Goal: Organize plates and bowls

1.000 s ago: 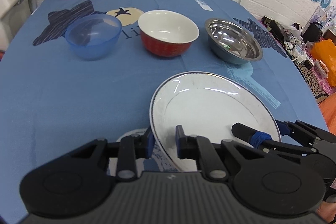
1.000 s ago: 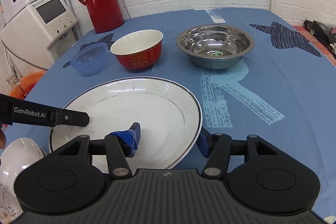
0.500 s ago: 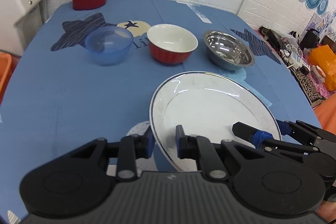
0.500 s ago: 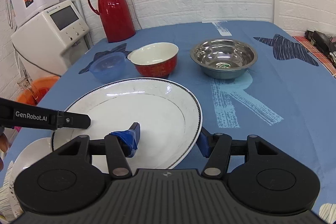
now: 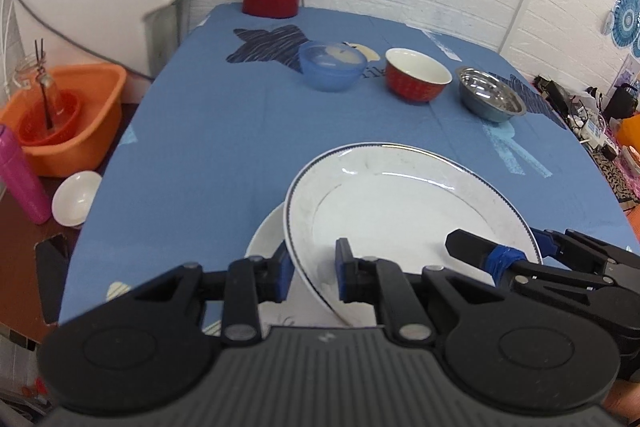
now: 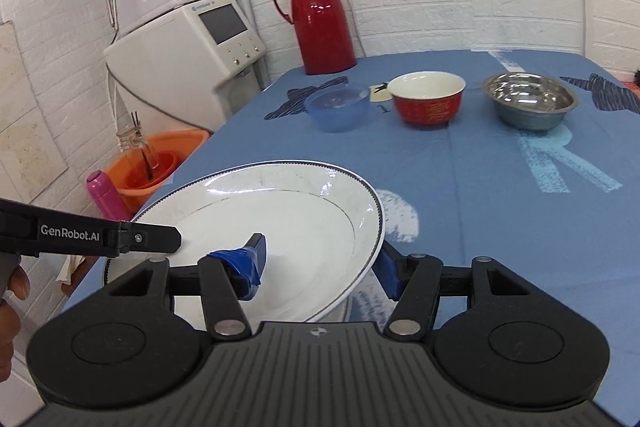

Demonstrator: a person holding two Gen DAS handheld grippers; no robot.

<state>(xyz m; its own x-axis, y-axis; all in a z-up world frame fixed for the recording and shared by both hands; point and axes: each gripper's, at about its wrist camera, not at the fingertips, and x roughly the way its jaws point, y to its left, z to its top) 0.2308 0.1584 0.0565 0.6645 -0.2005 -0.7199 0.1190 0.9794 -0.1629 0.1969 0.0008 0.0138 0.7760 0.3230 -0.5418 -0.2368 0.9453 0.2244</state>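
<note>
Since a second ago we have lifted the plate (image 5: 404, 211) higher and drawn it back toward the near left corner of the counter (image 5: 224, 131), so the row of bowls looks farther off and a second plate (image 5: 266, 235) now shows underneath. Our left gripper (image 5: 311, 273) has its fingers (image 5: 344, 275) clenched on the plate's near-left rim, one above and one below; our right gripper (image 6: 320, 263) pinches the opposite rim the same way. Holding both sides keeps the wide plate level, which we judge suits stacking it on the plate below. The blue bowl (image 5: 332, 65), red bowl (image 5: 418, 75) and steel bowl (image 5: 490, 99) stand in a line well apart from us, with bare cloth between. The counter's left edge is close, with an orange tub (image 5: 60, 115) beyond it, so we keep drift to that side small.
</note>
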